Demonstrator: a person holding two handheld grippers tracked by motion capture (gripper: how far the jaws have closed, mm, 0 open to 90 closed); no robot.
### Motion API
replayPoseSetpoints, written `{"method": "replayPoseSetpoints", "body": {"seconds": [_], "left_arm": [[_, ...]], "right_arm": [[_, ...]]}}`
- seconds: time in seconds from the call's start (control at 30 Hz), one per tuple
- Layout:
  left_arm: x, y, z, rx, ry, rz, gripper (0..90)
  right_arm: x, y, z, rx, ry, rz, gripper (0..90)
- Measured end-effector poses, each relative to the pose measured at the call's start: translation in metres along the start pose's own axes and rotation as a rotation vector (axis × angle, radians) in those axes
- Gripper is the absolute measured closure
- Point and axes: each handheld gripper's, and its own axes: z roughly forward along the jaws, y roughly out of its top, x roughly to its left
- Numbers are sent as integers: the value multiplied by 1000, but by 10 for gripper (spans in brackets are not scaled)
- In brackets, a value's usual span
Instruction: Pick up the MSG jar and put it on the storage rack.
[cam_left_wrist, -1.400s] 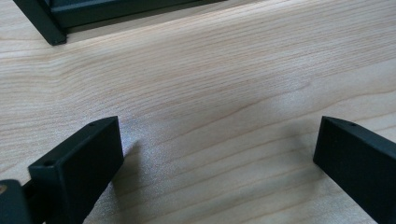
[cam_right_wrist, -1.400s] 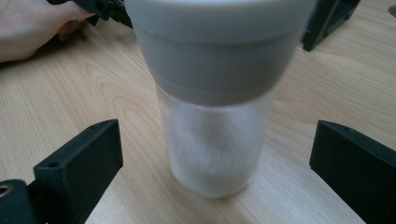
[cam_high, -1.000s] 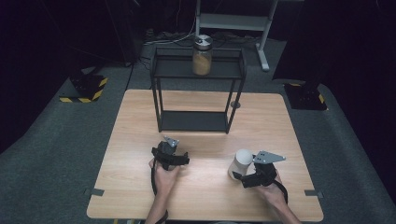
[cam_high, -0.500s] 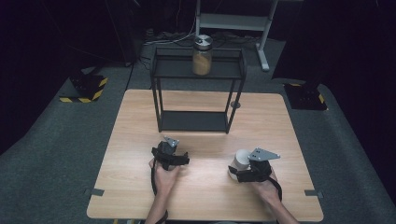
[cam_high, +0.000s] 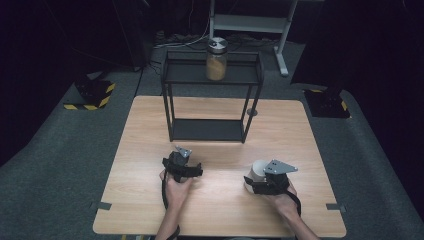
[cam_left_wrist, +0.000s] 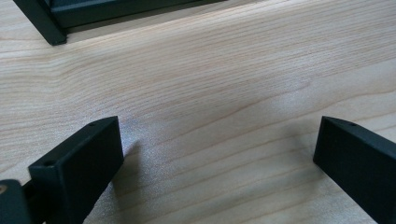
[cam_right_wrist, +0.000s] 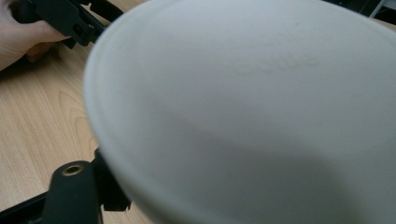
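White cup (cam_high: 258, 171) on the desk (cam_high: 300, 130) near its front right, right gripper (cam_high: 265, 183) jaws clamped on it, left gripper (cam_high: 181, 165) jaws spread wide over bare wood, black rack (cam_high: 210, 100) well apart behind.

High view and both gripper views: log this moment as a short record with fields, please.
table: wooden top
rack: black two-level frame at the far middle of the table
jar: on the rack's top level, lid on, tan contents
cup: white, close against the right gripper; whether it is lifted cannot be told
right gripper: at the cup; jaws hidden behind it in the right gripper view
left gripper: jaws wide apart over bare wood, nothing between them
left hand: near the table's front edge
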Motion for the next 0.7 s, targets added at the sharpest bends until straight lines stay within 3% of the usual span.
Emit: {"method": "replayPoseSetpoints", "body": {"seconds": [0.7], "left_arm": [[0, 0, 0, 0, 0, -1, 15]], "right_arm": [[-3, -1, -1, -9, 7, 2, 337]]}}
